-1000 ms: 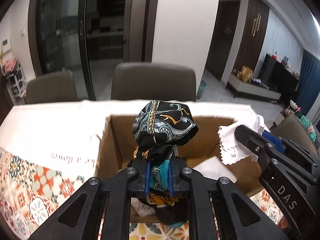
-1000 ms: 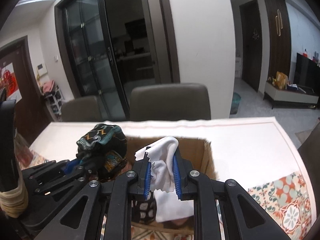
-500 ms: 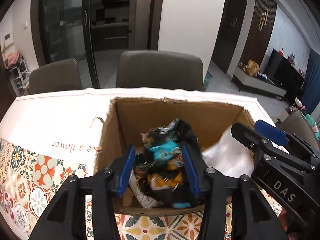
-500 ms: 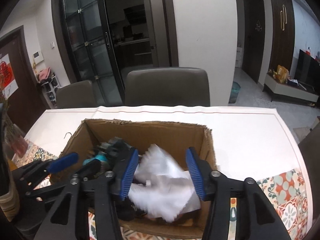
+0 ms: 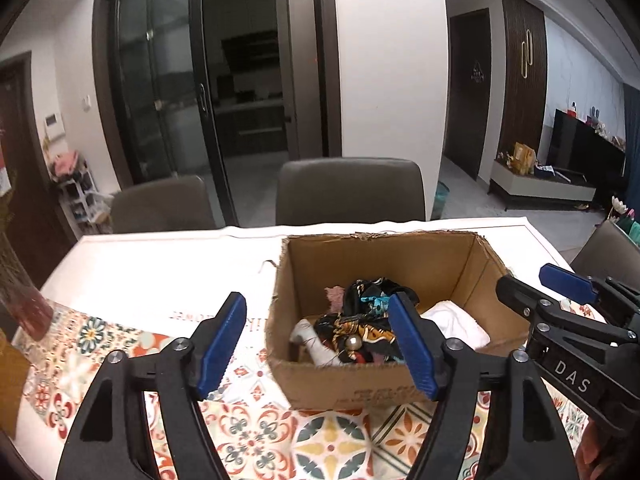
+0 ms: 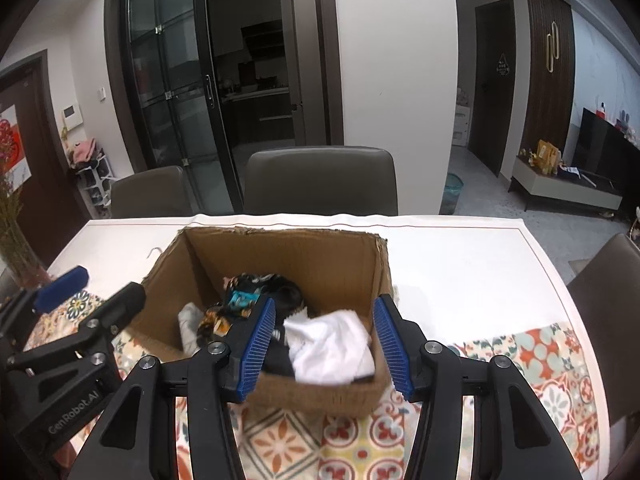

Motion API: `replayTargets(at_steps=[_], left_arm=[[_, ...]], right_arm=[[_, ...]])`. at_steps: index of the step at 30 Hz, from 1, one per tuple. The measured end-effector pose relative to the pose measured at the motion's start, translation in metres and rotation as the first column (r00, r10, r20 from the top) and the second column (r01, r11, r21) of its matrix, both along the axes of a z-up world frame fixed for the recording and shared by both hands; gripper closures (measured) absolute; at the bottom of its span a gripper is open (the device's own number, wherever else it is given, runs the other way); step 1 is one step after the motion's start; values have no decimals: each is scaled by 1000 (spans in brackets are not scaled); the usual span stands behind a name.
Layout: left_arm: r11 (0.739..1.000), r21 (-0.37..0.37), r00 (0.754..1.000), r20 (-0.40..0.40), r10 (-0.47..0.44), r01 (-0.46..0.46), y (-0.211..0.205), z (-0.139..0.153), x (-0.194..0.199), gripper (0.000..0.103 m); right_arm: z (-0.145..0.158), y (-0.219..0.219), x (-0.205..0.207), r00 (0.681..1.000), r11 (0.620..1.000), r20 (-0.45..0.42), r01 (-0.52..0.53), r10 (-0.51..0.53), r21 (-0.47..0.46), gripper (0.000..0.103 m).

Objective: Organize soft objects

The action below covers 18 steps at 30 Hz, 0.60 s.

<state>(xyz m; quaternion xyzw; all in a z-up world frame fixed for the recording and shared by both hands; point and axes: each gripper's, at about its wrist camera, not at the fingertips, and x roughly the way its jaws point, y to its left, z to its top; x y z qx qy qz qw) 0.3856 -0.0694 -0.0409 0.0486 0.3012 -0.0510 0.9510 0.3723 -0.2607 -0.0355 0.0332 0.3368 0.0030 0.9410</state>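
The cardboard box [image 5: 384, 384] sits on a table [image 5: 160, 264] with a patterned tablecloth [image 5: 328, 440]. In the left wrist view it lies between 12 and 2 o'clock of the left gripper [image 5: 324, 344]. Inside it lie the task's soft things: a dark patterned scarf [image 5: 368, 320] bunched toward the box's left half, and a white cloth [image 6: 328, 344] crumpled at about 3 o'clock of the scarf, against the right wall. A pale item [image 5: 312, 340] sits at 8 o'clock of the scarf; what it is cannot be told.

The left gripper's jaws are opening and already stand wide, with nothing between the blue pads [image 5: 224, 340]. They hang in front of the box, its near-left corner showing through the gap. The right gripper [image 6: 324, 344] is spread about halfway and is empty too. The white cloth is seen between its pads but lies loose in the box, free of them.

Judging by the folds, both fabrics are light, limp and thin. The scarf looks silky, so it will probably slide through a shallow pinch and trail loose ends over the rim. The best hold is likely on a thick gathered fold near the middle of the bunch, not on a single edge. The white cloth has a pinked edge and seems slightly stiffer. A pinch on its raised crumple at the top should lift it whole. Neither is fragile. The box is light and may shift if a gripper drags fabric against its wall.
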Motion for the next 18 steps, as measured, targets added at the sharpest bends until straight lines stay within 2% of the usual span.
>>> replayTargets(at_steps=[6,8,10,14,18], left_arm=[[999,33,997,78,22,-25,7,17,-37,22],[999,39,995,97,25,-29,9,22,-50,21],[998,51,993,115,30,-36,12,27,-63,19],[998,55,991,129,35,-42,15,33,-85,14],[997,59,991,125,35,-43,16,37,-107,9]], right_arm=[[11,1,-34,1000,1000,25,17,-17,-4,50],[15,3,-45,999,1000,31,21,-21,-6,42],[20,3,-55,999,999,42,35,-34,-18,41],[32,3,-76,997,998,62,51,-50,-25,40],[37,5,-99,996,997,75,58,-55,-46,35]])
